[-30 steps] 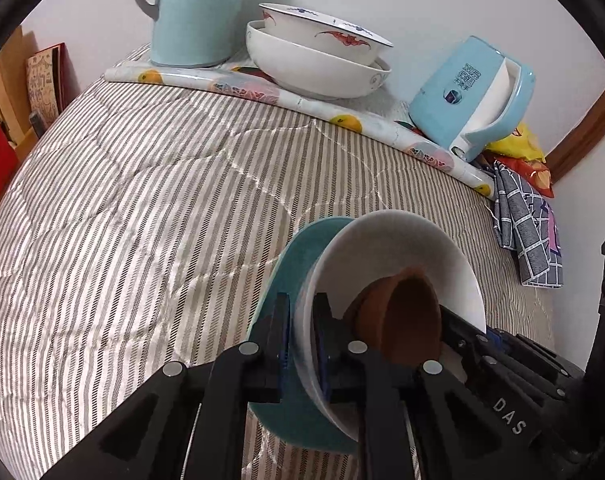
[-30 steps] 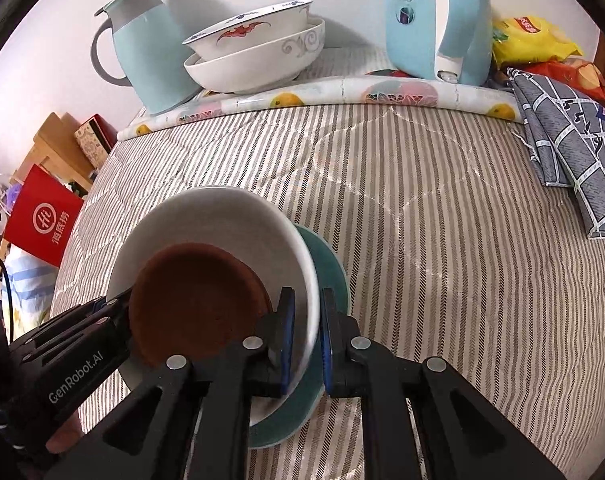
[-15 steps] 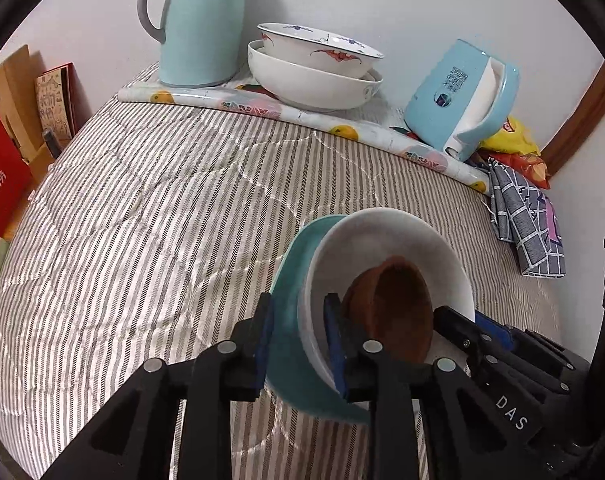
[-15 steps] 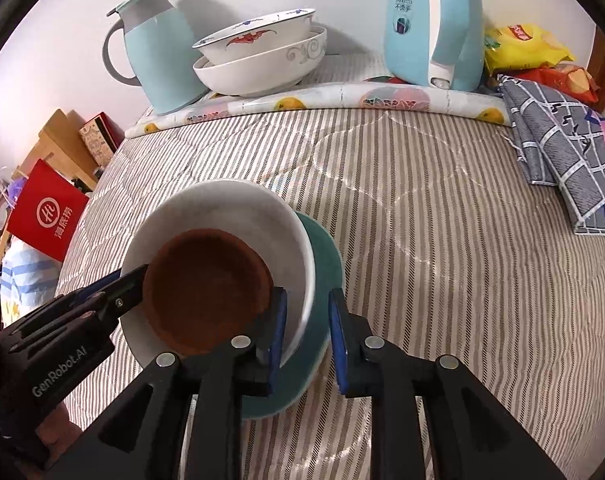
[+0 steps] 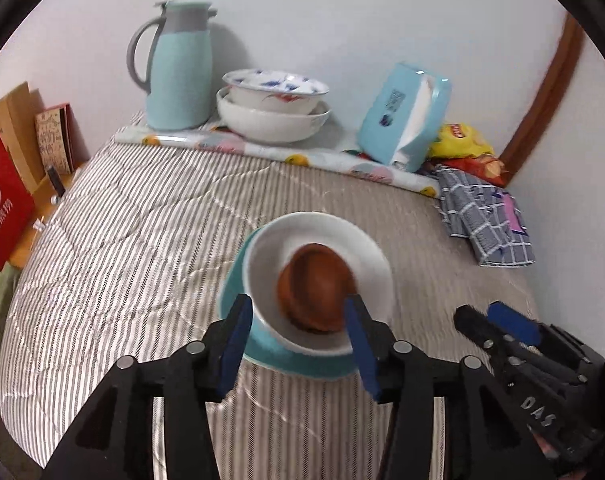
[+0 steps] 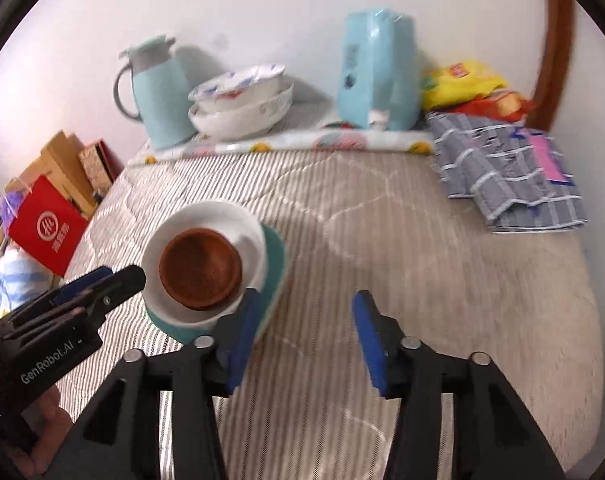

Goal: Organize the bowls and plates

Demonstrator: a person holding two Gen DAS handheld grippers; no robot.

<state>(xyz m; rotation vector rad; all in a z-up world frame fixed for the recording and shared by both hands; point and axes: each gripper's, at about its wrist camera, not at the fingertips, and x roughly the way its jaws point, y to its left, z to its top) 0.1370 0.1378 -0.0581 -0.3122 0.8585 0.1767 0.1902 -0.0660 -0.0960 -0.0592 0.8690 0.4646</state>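
Note:
A stack rests on the striped quilt: a teal plate (image 5: 302, 360) at the bottom, a white bowl (image 5: 366, 248) on it, a brown bowl (image 5: 314, 288) inside. The same teal plate (image 6: 274, 256), white bowl (image 6: 246, 224) and brown bowl (image 6: 200, 268) show in the right wrist view. My left gripper (image 5: 298, 340) is open, its fingers either side of the stack's near edge, clear of it. My right gripper (image 6: 306, 340) is open and empty, just right of the stack. Two nested white patterned bowls (image 5: 272, 110) stand at the back.
A pale blue jug (image 5: 178, 68), a blue tissue box (image 5: 402, 116), snack bags (image 5: 462, 148) and a folded checked cloth (image 5: 486, 220) line the back and right. A red bag (image 5: 2, 208) and boxes stand beyond the left edge. A flowered mat (image 5: 262, 152) lies under the back bowls.
Both grippers opened, let go of the stack's rim and pulled back. The stack, tilted before, now rests nearly flat on the quilt.

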